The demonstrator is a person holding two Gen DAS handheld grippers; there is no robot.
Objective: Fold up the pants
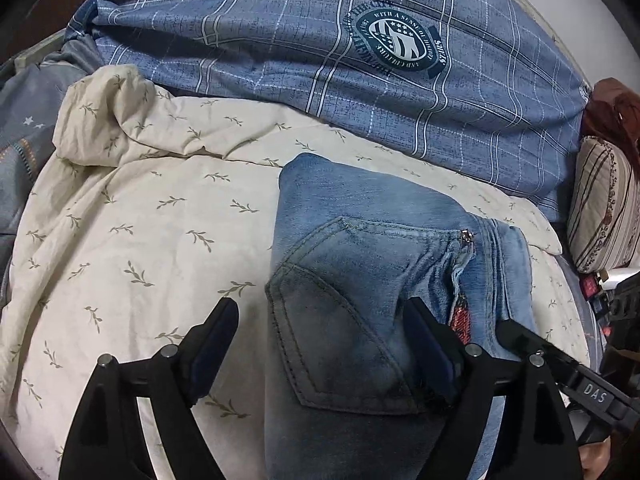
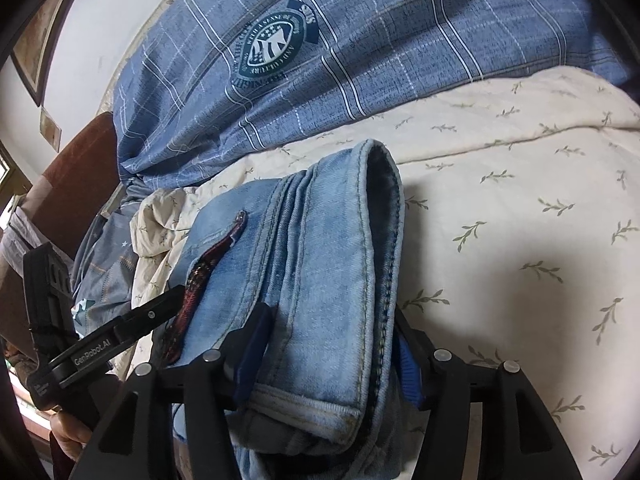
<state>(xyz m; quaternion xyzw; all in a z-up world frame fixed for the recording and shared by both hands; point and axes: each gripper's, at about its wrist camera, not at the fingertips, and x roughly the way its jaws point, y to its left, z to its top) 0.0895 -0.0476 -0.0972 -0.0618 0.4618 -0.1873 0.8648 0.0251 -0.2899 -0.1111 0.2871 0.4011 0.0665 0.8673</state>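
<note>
While the jeans [image 1: 360, 264] lay in a compact bundle on the cream leaf-print quilt [image 1: 132, 220] of the bed, I had both sets of tongs down at its near edge. My left tongs [image 1: 320, 344] stood released, the jaws spread wide: one finger rested over the quilt just left of the denim, the other sat on top of the denim, to the right of the back pocket [image 1: 340, 340] that faced up between them. I judged that spread suited pressing or straddling the fold rather than pinching it.

My right tongs [image 2: 328, 348] were wrapped around the stacked hems [image 2: 320, 240], one blue pad [image 2: 252, 360] on the left face of the stack and the other hidden behind its right edge. I could not tell whether they truly gripped the cloth or merely bracketed it. The layered leg ends ran away from these tongs towards the blue plaid duvet [image 2: 400, 40] beyond, and the layers looked aligned, which suggested to me that the folding was mostly done and only squaring or a last turn remained.

A red patterned strip [image 2: 204, 276] showed at the open fly, left of the right tongs, just beside the tip of the left rig. Thick denim would hold a crease poorly, so I expected the bundle to spring open if let go carelessly.
</note>
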